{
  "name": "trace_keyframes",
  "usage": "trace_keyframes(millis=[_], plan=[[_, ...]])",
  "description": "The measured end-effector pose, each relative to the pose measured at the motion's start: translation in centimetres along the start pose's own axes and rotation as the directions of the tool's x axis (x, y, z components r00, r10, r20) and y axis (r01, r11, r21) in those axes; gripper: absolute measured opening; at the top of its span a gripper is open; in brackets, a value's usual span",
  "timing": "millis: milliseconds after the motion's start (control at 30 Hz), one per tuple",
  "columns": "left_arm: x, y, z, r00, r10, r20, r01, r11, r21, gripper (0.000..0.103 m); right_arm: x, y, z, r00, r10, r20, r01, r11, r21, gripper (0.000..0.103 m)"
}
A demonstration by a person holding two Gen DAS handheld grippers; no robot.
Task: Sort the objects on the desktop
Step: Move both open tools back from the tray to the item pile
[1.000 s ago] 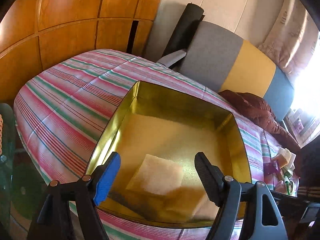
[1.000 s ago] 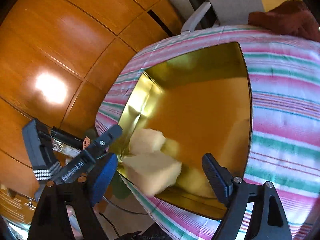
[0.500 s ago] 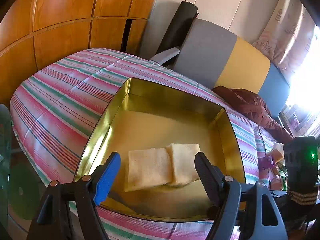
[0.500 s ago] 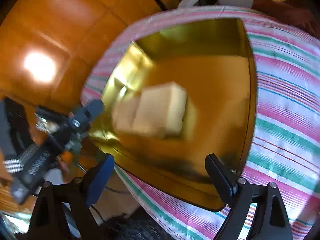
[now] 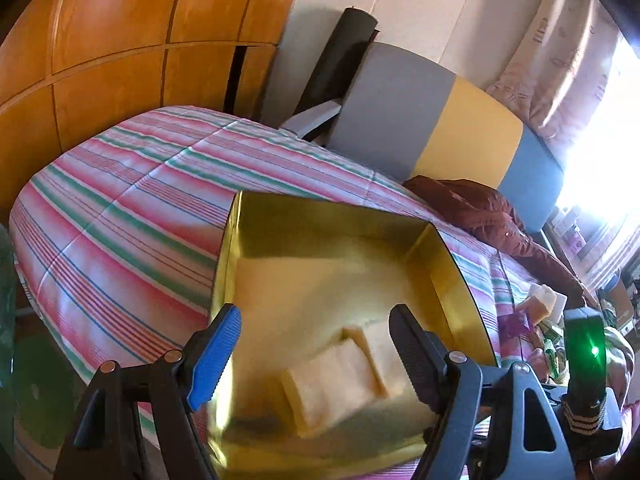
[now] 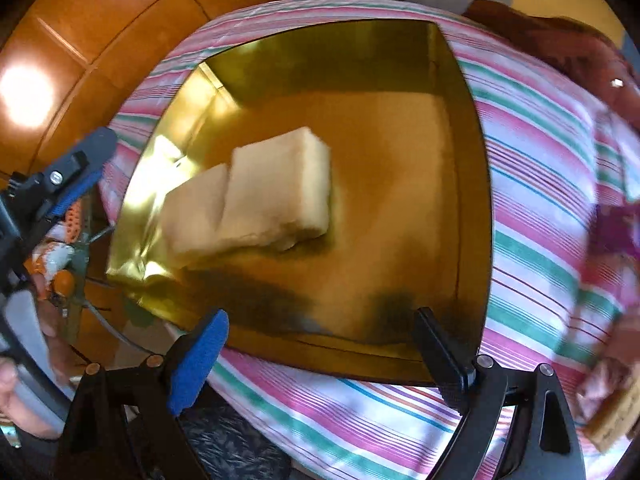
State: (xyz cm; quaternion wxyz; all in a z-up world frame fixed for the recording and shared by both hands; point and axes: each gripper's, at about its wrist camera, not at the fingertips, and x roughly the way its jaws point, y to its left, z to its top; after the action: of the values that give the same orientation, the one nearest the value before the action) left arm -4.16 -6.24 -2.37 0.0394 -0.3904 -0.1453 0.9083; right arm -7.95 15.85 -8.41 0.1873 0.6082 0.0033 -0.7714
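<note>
Sponges sit in a gold tin on a striped tablecloth. From the left wrist, the left gripper [image 5: 316, 346] hangs over the gold tin [image 5: 328, 216], jaws wide and empty; two pale sponge blocks [image 5: 348, 376] lie side by side on its floor; more items [image 5: 542, 304] wait at the cloth's right end. From the right wrist, the right gripper [image 6: 320, 354] hovers at the tin's near rim [image 6: 320, 346], jaws wide, holding nothing; the next fetch should probably lift clear of the tin's walls; no legible writing or brand.

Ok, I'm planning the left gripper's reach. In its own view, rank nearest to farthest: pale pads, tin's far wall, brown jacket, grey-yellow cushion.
1. Pale pads, between the open left gripper's fingers.
2. Tin's far wall, straight ahead.
3. Brown jacket, beyond, right.
4. Cushion, behind it, against the wall.
</note>
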Motion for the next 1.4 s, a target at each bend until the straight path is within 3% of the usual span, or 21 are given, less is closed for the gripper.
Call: trace_keyframes(millis=[200,300,400,500,700,933,1000,1167,1233,1400], plan=[[-0.4,-2.2,-0.2,0.998,-0.064,0.002,0.064,0.997,0.051,0.078,-1.6,-2.9,-2.4,0.996,-0.08,0.027,0.079,0.996,0.035,0.093],[-0.6,-3.7,-0.3,0.994,-0.105,0.002,0.104,0.992,0.075,0.078,-3.5,-4.3,-3.4,0.992,0.016,0.126,-0.027,0.996,0.085,0.093],[-0.9,-5.2,-0.2,0.991,-0.135,0.005,0.134,0.987,0.092,0.078,-6.1,-6.4,-4.6,0.954,0.112,0.278,-0.158,0.976,0.147,0.096],[-1.0,-7.2,-0.3,0.987,-0.157,-0.017,0.158,0.979,0.131,0.078,-8.7,-8.1,-6.3,0.908,0.108,0.404,-0.207,0.956,0.208,0.099],[-0.8,-13.0,-1.8,0.969,-0.228,-0.093,0.244,0.937,0.25,0.078,-13.5,-13.6,-11.4,0.833,-0.019,0.553,-0.21,0.913,0.349,0.103],[-0.7,-21.2,-4.4,0.928,-0.308,-0.209,0.37,0.828,0.423,0.077,-16.8,-20.8,-19.0,0.806,-0.234,0.544,-0.142,0.816,0.561,0.103],[-0.6,-23.4,-5.1,0.913,-0.333,-0.236,0.407,0.782,0.471,0.076,-16.9,-22.5,-21.3,0.803,-0.286,0.523,-0.124,0.778,0.616,0.103],[0.0,-29.1,-7.3,0.903,-0.335,-0.269,0.429,0.676,0.599,0.076,-16.8,-25.3,-24.8,0.798,-0.363,0.481,-0.092,0.715,0.693,0.095],[0.9,-31.3,-8.2,0.899,-0.315,-0.305,0.438,0.64,0.631,0.077,-16.3,-26.3,-25.5,0.801,-0.368,0.473,-0.089,0.707,0.701,0.092],[2.7,-34.6,-9.4,0.888,-0.294,-0.355,0.461,0.586,0.667,0.078,-15.4,-27.2,-25.1,0.806,-0.365,0.465,-0.074,0.717,0.693,0.092]])
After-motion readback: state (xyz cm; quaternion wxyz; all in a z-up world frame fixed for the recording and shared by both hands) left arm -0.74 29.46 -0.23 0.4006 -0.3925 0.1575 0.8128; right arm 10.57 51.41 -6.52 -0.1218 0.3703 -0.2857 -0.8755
